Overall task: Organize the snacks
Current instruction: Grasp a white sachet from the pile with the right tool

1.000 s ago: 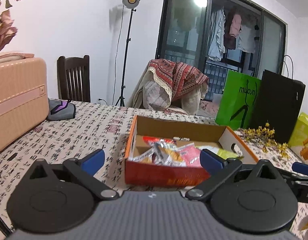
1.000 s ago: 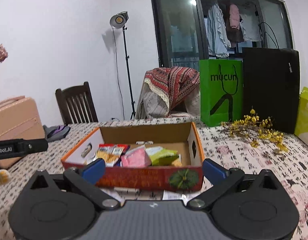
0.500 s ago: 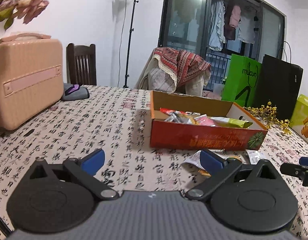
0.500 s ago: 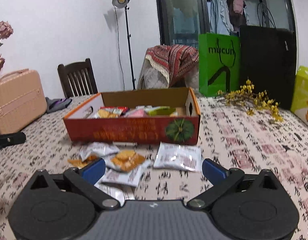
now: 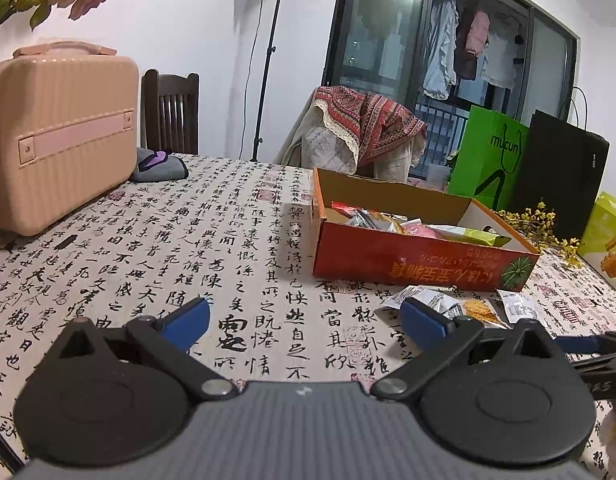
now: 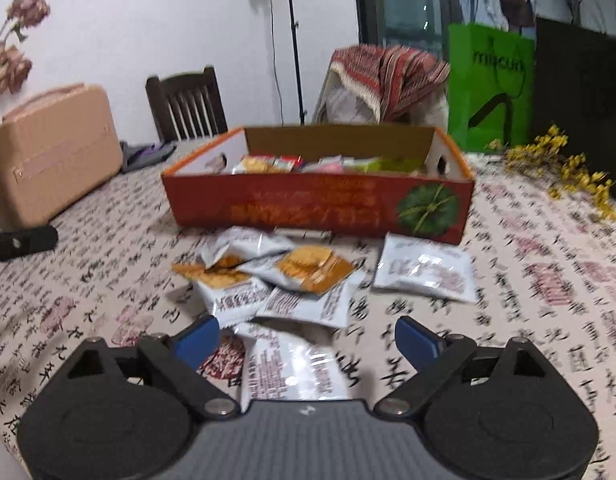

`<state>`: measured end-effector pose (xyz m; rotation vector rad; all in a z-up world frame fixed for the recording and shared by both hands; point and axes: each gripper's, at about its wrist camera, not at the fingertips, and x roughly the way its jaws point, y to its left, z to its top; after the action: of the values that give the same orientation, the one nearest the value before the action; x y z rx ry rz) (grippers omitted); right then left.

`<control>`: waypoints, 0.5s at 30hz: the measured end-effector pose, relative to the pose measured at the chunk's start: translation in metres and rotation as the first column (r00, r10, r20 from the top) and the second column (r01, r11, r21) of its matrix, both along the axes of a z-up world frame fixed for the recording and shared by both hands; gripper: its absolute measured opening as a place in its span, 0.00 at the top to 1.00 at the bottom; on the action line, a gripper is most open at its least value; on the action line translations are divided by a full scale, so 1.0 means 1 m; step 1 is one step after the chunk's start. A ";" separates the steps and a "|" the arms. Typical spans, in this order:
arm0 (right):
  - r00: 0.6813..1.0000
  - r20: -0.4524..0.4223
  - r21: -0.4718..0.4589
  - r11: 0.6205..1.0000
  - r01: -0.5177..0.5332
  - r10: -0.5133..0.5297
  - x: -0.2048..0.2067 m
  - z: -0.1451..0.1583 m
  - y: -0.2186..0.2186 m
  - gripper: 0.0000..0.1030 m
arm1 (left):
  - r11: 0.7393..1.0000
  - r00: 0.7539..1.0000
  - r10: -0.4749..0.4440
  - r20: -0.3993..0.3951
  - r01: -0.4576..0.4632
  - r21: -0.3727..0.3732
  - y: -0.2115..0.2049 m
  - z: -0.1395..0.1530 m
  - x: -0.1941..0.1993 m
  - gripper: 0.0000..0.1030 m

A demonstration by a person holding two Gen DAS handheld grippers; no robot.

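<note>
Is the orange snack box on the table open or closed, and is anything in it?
Open: the orange snack box has no lid over it, and packets show above its front wall. How full it is cannot be told.

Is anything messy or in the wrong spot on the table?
Yes. Several snack packets lie in a loose, overlapping heap on the tablecloth just in front of the orange box, while other snacks already sit inside it. Nothing looks torn or spilled.

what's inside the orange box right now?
The orange box holds several snack packets: silver, orange, pink and a green one at one end. Its front wall hides the box floor and any packets underneath, so no count is possible.
</note>
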<state>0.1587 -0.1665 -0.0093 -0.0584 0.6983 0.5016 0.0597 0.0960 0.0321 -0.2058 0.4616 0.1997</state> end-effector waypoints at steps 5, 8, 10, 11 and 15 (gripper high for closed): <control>0.999 -0.033 -0.052 0.999 0.005 -0.006 0.008 -0.016 0.012 0.18 | 1.000 1.000 0.000 -0.007 0.000 -0.019 0.004 -0.005 0.000 0.00; 1.000 -0.003 -0.084 0.996 -0.003 0.003 0.003 -0.019 0.017 0.23 | 1.000 1.000 -0.006 -0.010 0.005 -0.028 0.003 -0.007 0.000 0.00; 1.000 0.004 -0.075 0.997 -0.019 0.020 -0.001 -0.017 0.016 0.47 | 1.000 1.000 -0.008 -0.017 0.008 -0.031 0.002 -0.008 0.001 0.00; 1.000 0.004 -0.074 0.997 -0.027 0.027 -0.002 -0.016 0.015 0.50 | 0.999 1.000 -0.010 -0.019 0.009 -0.032 0.002 -0.009 0.002 0.00; 0.999 0.021 -0.071 0.997 -0.031 0.033 -0.012 -0.012 0.010 0.56 | 0.999 1.000 -0.025 -0.014 0.025 -0.026 -0.004 -0.008 0.001 0.00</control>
<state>0.1463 -0.1567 -0.0215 -0.1411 0.6945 0.5062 0.0609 0.0919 0.0245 -0.2239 0.4807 0.1709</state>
